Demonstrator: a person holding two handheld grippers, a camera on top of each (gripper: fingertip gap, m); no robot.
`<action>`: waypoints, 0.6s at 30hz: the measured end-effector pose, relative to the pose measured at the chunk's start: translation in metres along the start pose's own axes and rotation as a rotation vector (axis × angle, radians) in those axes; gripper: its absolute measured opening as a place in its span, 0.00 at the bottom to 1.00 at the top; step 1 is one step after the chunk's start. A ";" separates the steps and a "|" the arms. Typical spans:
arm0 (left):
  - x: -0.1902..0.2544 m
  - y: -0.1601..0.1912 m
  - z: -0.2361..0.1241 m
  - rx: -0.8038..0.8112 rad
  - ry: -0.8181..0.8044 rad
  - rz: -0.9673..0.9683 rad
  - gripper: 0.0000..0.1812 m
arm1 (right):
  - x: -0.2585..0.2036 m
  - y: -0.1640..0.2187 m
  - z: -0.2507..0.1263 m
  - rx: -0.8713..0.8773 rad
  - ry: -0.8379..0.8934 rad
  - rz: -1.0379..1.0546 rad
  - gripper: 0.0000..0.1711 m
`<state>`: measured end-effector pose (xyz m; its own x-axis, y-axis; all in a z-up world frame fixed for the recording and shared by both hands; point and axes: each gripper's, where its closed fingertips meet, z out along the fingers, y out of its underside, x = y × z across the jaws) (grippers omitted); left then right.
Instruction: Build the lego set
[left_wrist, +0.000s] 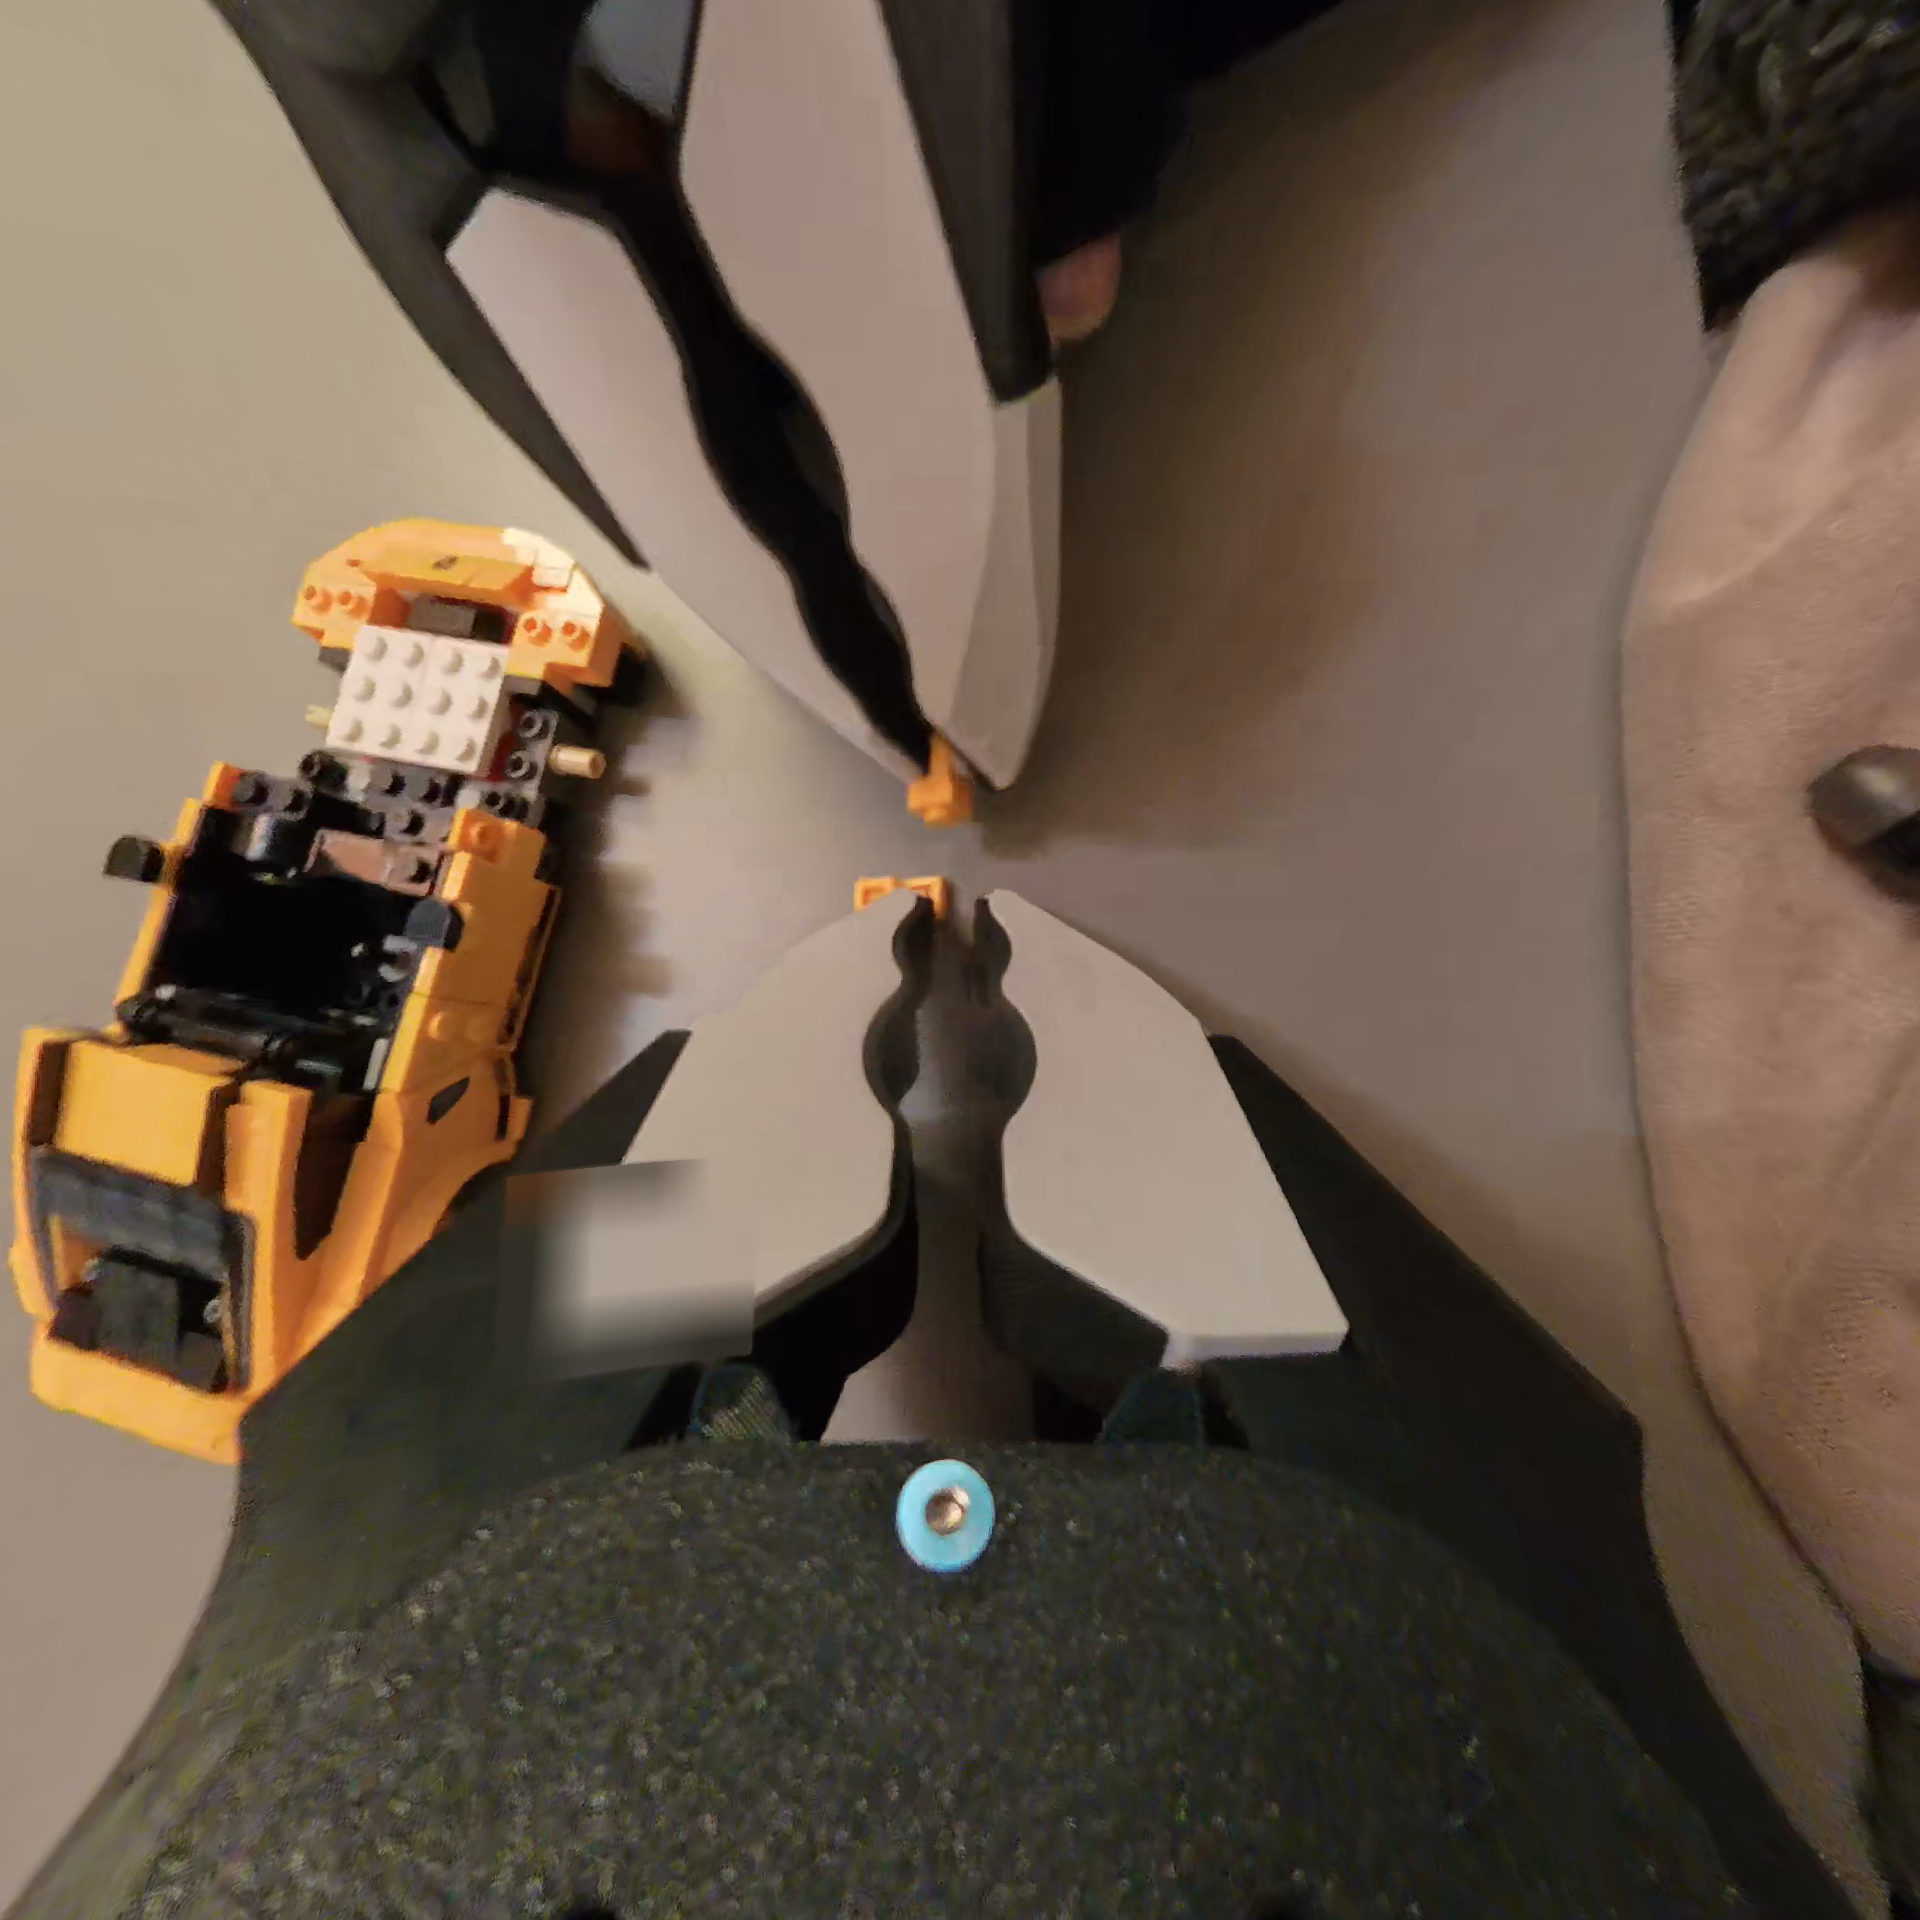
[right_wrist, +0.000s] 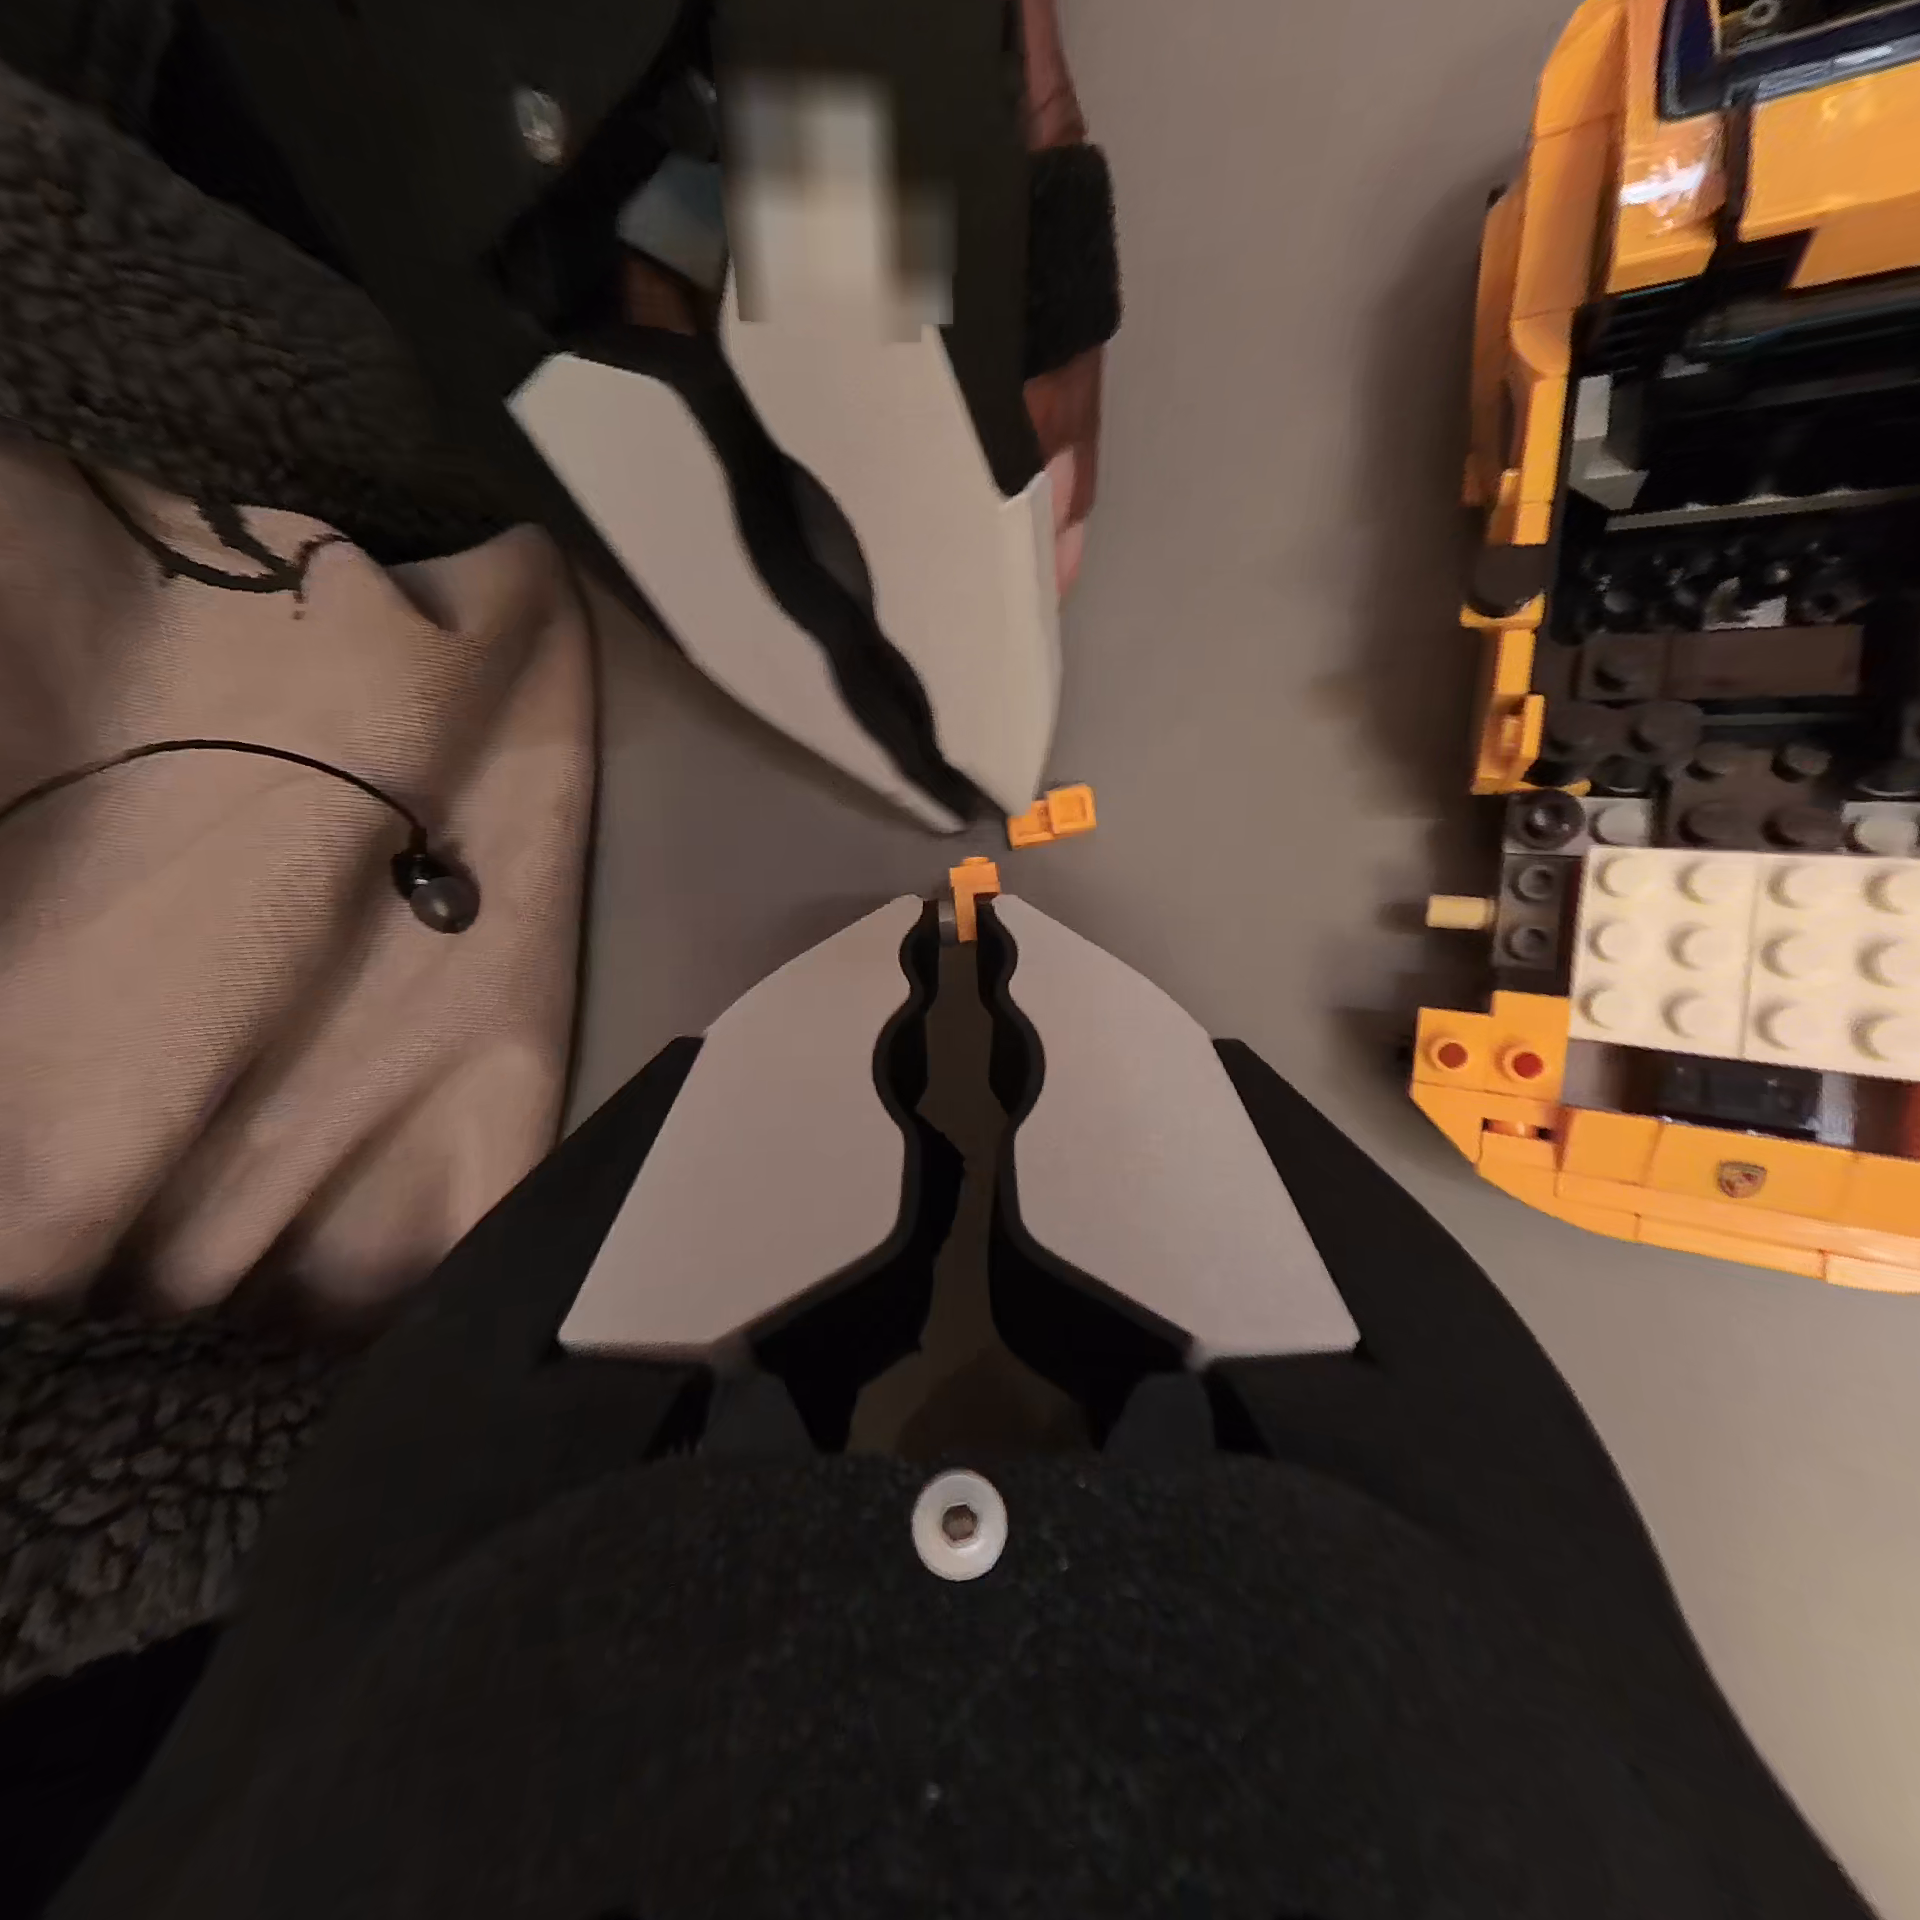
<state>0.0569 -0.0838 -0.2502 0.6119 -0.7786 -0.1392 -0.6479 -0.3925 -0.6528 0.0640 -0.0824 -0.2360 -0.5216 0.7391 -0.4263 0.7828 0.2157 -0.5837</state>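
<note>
Two grey-and-black grippers meet tip to tip above a grey table (left_wrist: 1299, 582). The left gripper (left_wrist: 954, 906) pinches a small flat orange plate (left_wrist: 900, 890); the right gripper (right_wrist: 964, 910) pinches a small orange brick (right_wrist: 975, 883). The half-built orange-and-black Lego car (left_wrist: 281, 987) lies alongside.

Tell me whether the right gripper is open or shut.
Shut on a small orange piece. The right gripper pinches it at the tips, with the fingers nearly touching, near the left gripper's orange plate.
</note>
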 end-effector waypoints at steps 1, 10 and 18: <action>0.002 -0.001 0.000 0.014 0.014 -0.008 0.05 | 0.001 0.000 0.000 -0.004 0.009 -0.002 0.04; -0.018 0.014 -0.007 0.003 -0.001 -0.048 0.07 | 0.012 -0.001 0.000 -0.077 0.120 -0.096 0.04; -0.016 0.023 -0.018 -0.023 0.021 -0.033 0.05 | 0.012 -0.004 0.010 -0.239 0.148 -0.171 0.04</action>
<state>0.0239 -0.0888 -0.2494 0.6234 -0.7752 -0.1024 -0.6384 -0.4289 -0.6392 0.0509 -0.0812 -0.2458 -0.6112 0.7601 -0.2206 0.7546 0.4756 -0.4520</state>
